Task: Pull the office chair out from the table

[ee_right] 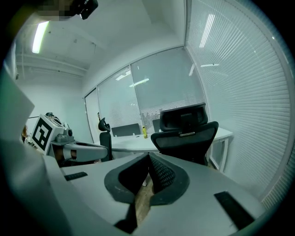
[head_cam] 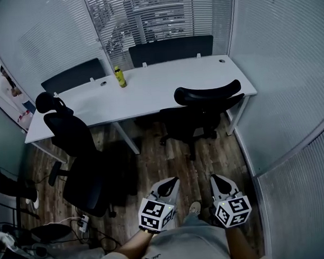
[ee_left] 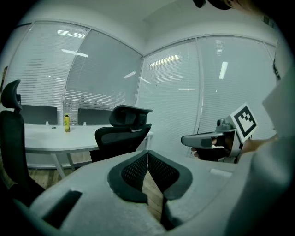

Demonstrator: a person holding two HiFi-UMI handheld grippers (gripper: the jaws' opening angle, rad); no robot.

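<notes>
The office chair (head_cam: 206, 109) stands pushed in at the near edge of the white worktop (head_cam: 149, 93), toward its right-hand end. Its backrest and headrest face the person, its seat seems to sit under the edge, and its base shows on the wooden floor just below. Both gripper views look at its back from some way off, with open floor between. The left gripper (head_cam: 172, 181) and the right gripper (head_cam: 215, 177) are held side by side low in the head view, well apart from the chair and pointing roughly toward it. On each, the jaws are closed tip to tip with nothing between them. By this reading the task has not really begun: nothing touches the chair and it has not come away from the worktop. What is left is nearly all of it: closing the distance, parting the jaws, taking hold of the backrest or headrest, and drawing the chair back across the floor. A second black chair (head_cam: 70, 134) at the near left corner already stands clear of the edge, turned at an angle, so it looks like no part of this job. A yellow bottle (head_cam: 119, 77) stands upright near the far edge of the worktop.
</notes>
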